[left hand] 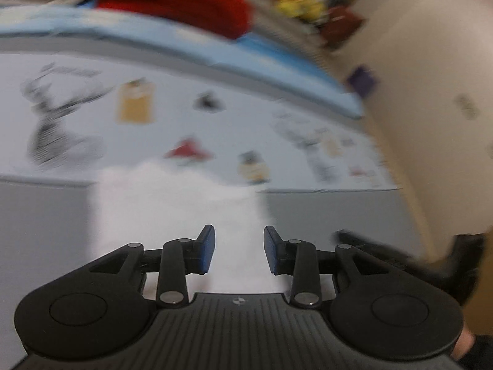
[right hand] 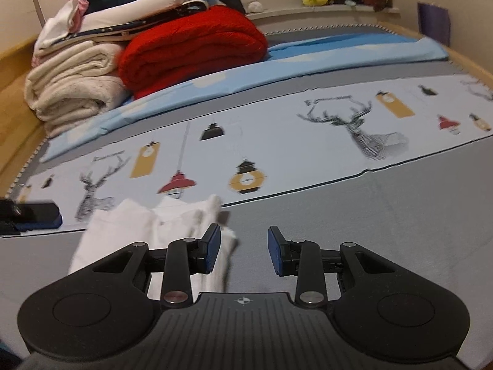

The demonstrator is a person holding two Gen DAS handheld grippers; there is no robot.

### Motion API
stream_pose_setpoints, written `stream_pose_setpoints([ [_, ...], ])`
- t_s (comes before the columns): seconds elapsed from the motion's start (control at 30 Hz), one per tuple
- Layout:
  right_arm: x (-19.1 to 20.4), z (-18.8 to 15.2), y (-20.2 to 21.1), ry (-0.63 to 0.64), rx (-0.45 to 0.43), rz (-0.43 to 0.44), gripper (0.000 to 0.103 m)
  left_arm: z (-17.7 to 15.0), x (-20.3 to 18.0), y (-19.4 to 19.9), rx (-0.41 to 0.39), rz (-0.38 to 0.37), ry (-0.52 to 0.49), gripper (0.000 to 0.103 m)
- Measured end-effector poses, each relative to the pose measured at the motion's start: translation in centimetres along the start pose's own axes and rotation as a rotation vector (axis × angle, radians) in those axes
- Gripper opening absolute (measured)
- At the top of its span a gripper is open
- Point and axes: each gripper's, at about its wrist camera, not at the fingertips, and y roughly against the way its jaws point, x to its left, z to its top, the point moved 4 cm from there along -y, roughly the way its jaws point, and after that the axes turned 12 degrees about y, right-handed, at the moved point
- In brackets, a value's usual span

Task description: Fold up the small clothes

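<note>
On the grey sheet [right hand: 385, 215], both tools, left [left hand: 238, 249] and right [right hand: 244, 249], gape released by a white garment [right hand: 154, 225].

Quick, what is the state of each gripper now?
Left gripper: open, holding nothing, above the small white cloth garment.
Right gripper: open, holding nothing.

1. Motion blur is smearing the whole left wrist view; the white garment [left hand: 172, 203] is showing no clear edges.
2. The right gripper's body is covering the garment's near part.
3. The dark object [right hand: 29, 214], possibly the left gripper, is being cut off at the picture's left edge.
</note>
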Motion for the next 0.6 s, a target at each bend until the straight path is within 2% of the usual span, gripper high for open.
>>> stream_pose_setpoints([
  [0.1, 1.1, -0.2, -1.1, -0.028, 0.035, 0.073, 0.035, -0.5, 2.9, 0.1, 0.049, 0.115, -0.011, 0.038],
  [0.2, 2.9, -0.3, -2.7, -0.047, 0.086, 0.147, 0.035, -1.7, 4.3, 0.3, 0.095, 0.159, -0.067, 0.038],
  [0.37, 5.4, -0.7, -5.9, -0.103, 0.195, 0.229, 0.036, -3.0, 6.0, 1.5, 0.111, 0.195, -0.131, 0.038],
  [0.5, 5.9, -1.5, -8.7, -0.171, 0.291, 0.225, 0.038, -2.6, 7.1, 2.3, 0.1, 0.191, -0.14, 0.038],
  [0.6, 6.0, -2.1, -10.2, -0.186, 0.344, 0.212, 0.043, -2.3, 7.4, 2.8, 0.089, 0.187, -0.132, 0.038],
])
